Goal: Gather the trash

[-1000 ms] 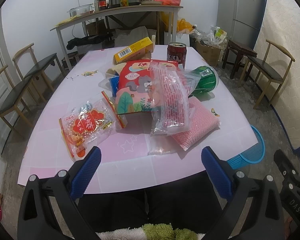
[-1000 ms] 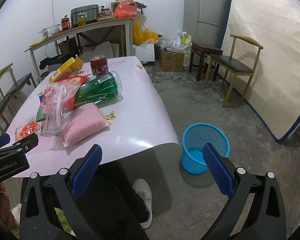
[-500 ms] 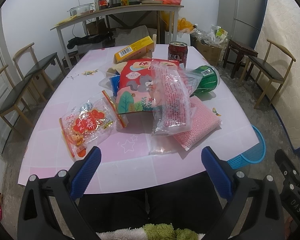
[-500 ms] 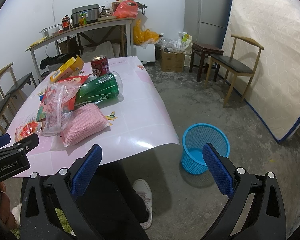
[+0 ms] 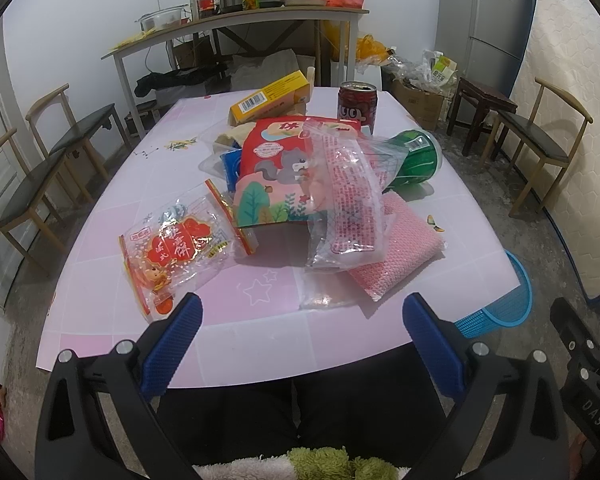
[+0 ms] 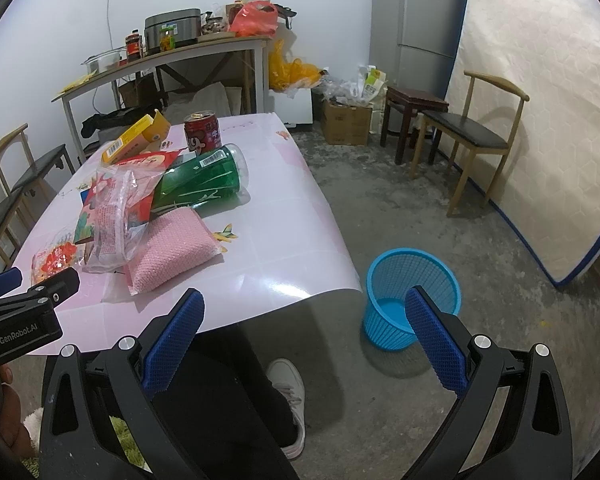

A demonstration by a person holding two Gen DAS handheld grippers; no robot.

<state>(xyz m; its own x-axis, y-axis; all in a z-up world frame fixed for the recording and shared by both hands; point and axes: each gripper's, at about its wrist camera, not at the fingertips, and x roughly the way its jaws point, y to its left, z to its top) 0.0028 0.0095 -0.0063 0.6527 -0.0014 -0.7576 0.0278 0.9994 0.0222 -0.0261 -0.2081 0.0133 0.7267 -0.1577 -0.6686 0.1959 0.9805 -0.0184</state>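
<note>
Start of collection: left tongs and right tongs spread, empty; wrappers ahead on table; next, grasp one for blue basket.

The right hand-held gripper, jaws wide and empty, hangs off the pink tabletop edge, a blue basket on the floor beside wrappers, 1 green bottle and 1 red can.
</note>
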